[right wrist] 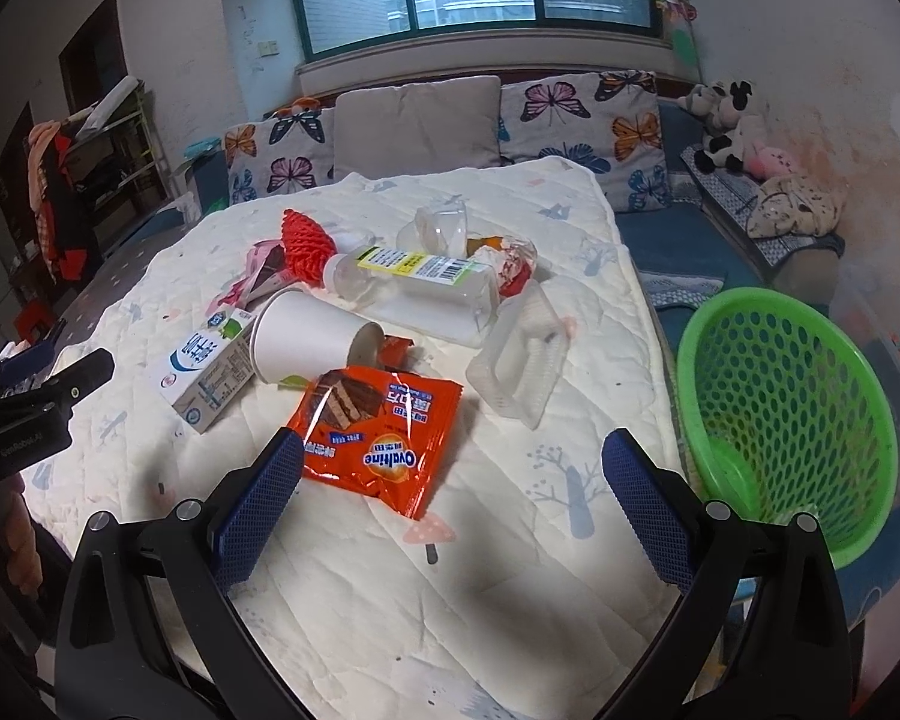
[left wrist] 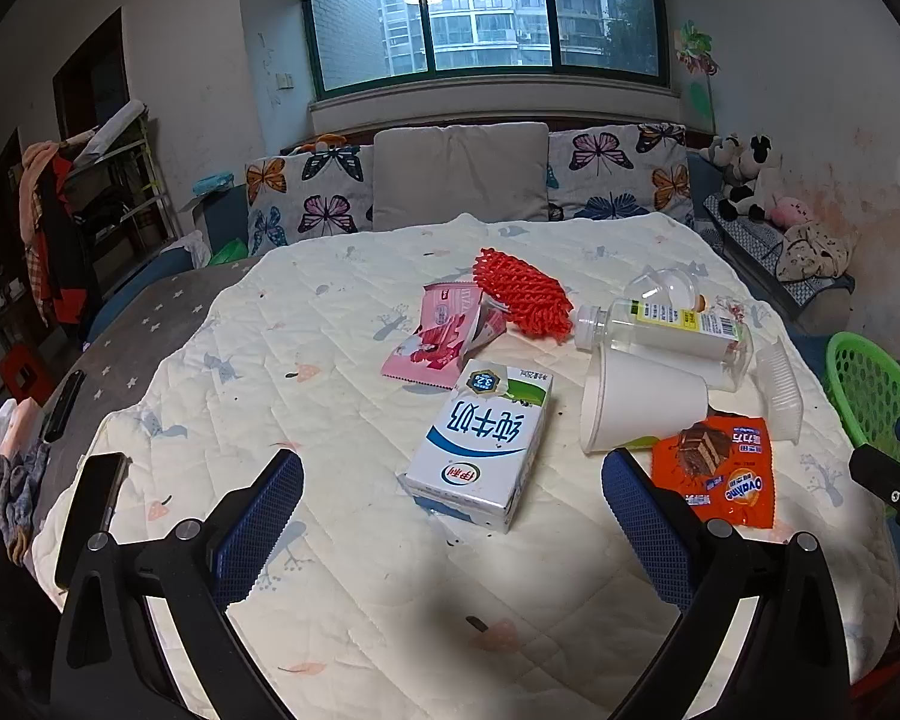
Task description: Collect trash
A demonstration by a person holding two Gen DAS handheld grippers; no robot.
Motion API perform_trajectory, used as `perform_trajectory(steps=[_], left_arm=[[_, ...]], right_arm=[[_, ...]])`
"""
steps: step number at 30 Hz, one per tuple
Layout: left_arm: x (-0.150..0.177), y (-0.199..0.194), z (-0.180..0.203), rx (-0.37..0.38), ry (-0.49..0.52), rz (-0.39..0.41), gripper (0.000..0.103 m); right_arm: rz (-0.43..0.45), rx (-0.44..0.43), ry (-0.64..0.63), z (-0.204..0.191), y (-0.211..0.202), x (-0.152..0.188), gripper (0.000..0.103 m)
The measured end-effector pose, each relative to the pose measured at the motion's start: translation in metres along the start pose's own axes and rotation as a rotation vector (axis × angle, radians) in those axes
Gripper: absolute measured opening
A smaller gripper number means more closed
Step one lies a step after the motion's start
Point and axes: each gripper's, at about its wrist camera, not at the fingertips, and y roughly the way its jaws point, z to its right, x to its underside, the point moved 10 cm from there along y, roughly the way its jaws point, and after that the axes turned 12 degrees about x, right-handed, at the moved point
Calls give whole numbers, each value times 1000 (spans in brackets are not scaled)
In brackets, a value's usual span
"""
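Hovering both of my grippers above the quilted table cover [right wrist: 510,570] with nothing picked up yet, I judge the step in hand to be the first grab of loose trash for the green basket [right wrist: 792,408]. My right gripper [right wrist: 453,480] has its fingers spread wide and holds nothing; the orange snack wrapper [right wrist: 378,438] lies flat just ahead of it, its near left corner close beside my left finger and the rest offset toward that finger rather than centred in the gap. To do this well I should shift slightly left so the wrapper sits between both pads, come down low, and pinch a raised edge, since a flat foil packet is likely to slide on the cloth. The basket stands at the table's right edge, near my right finger, so the carry should be short. My left gripper [left wrist: 453,507] is likewise wide open and empty; the milk carton [left wrist: 480,444] lies on its side between and just beyond its fingers, roughly centred. Farther back lie the tipped paper cup [left wrist: 642,402], the clear bottle [left wrist: 660,330], the clear plastic tray [left wrist: 780,390], the red net [left wrist: 522,294] and the pink wrapper [left wrist: 438,342].
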Motion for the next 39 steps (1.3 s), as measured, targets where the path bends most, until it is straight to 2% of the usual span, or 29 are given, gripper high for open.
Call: perform_trajectory(steps=[23,29,34,39], left_arm=[[-4,21,2,-1,-3,-32,97],[-7,26,-13,-12,-12,-41,97],[-9,29,-26,-18,-17,-46,97],[-8,37,-33,8,-20,-69,97]], right_arm=[[1,-27,-51,-11,16,-11,97],[6,-85,-153,-33,25,-20,95],[-20,-182,-264,-64,42,-23,92],[-20,-236,-436,-98,60,-27,91]])
